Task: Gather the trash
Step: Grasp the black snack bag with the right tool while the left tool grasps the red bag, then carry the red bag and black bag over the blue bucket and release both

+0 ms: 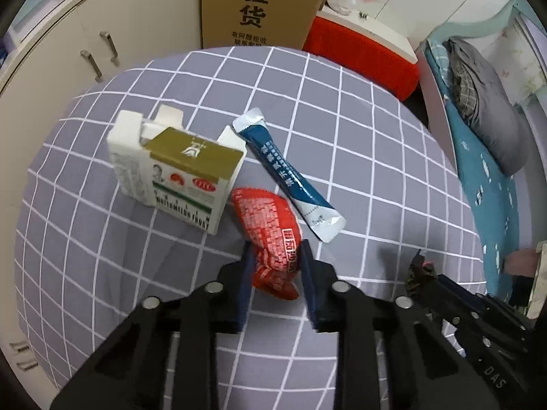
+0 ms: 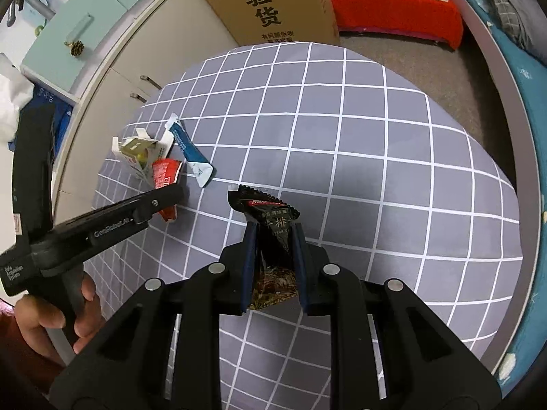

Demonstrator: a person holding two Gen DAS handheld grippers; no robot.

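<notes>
The left gripper [image 1: 275, 256] straddles a red wrapper [image 1: 270, 229] on the grid-clothed desk [image 1: 376, 157], its fingers close against the packet's sides but seemingly not yet pinching; the wrapper's long axis runs straight ahead, in line with the fingers. Just beyond lie a blue sachet [image 1: 290, 174], ahead and right, and an open medicine box [image 1: 171, 167], ahead and left. The right gripper [image 2: 271, 239], further off, grips a black snack packet [image 2: 270, 225].
</notes>
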